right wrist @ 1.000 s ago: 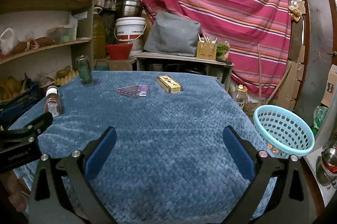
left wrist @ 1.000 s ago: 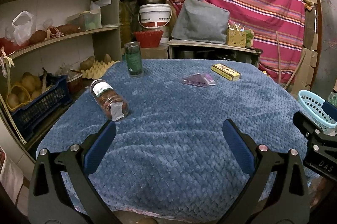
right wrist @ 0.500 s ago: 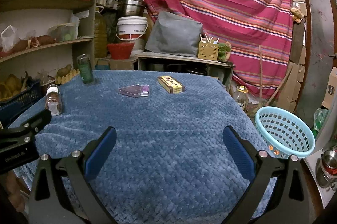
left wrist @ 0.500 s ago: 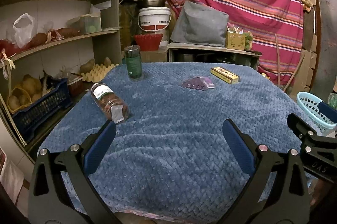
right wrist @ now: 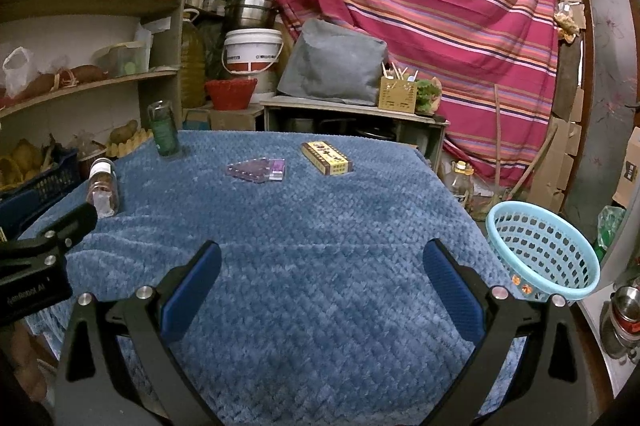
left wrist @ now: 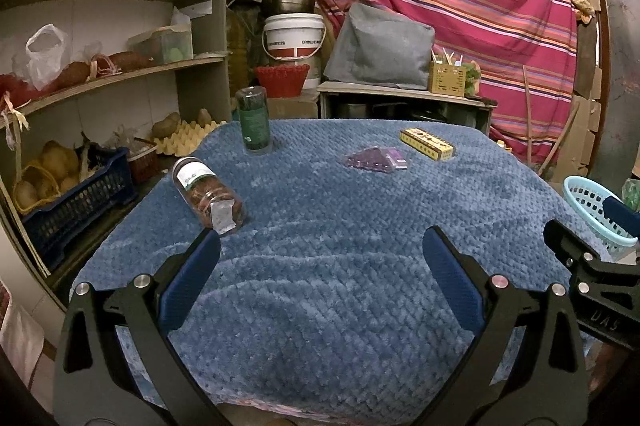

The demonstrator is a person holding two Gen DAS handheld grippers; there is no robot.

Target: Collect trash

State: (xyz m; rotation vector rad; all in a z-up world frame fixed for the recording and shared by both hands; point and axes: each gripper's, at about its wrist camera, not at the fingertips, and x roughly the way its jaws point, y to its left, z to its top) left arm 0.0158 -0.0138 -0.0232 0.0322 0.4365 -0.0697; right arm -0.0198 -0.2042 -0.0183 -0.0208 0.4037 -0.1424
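Observation:
On the blue blanket-covered table [left wrist: 320, 246] lie a clear jar [left wrist: 208, 195] on its side with brown contents, an upright green bottle [left wrist: 253, 125], a purple packet [left wrist: 376, 160] and a yellow box [left wrist: 427, 144]. My left gripper [left wrist: 320, 278] is open and empty above the near table edge. My right gripper [right wrist: 320, 282] is open and empty, also near the front edge. The right wrist view shows the jar [right wrist: 103, 188], bottle [right wrist: 163, 129], packet [right wrist: 258, 170] and box [right wrist: 327, 158]. A light blue basket [right wrist: 542, 250] stands off the table's right side.
Shelves [left wrist: 100, 78] with potatoes, bags and crates run along the left. A white bucket [left wrist: 294, 36], red bowl, grey cushion [left wrist: 380, 46] and striped cloth stand behind the table. Bottles and metal pots sit on the floor at the right.
Both grippers have drifted slightly; the view shifted a little. Both stay open and empty, and nothing on the table moved.

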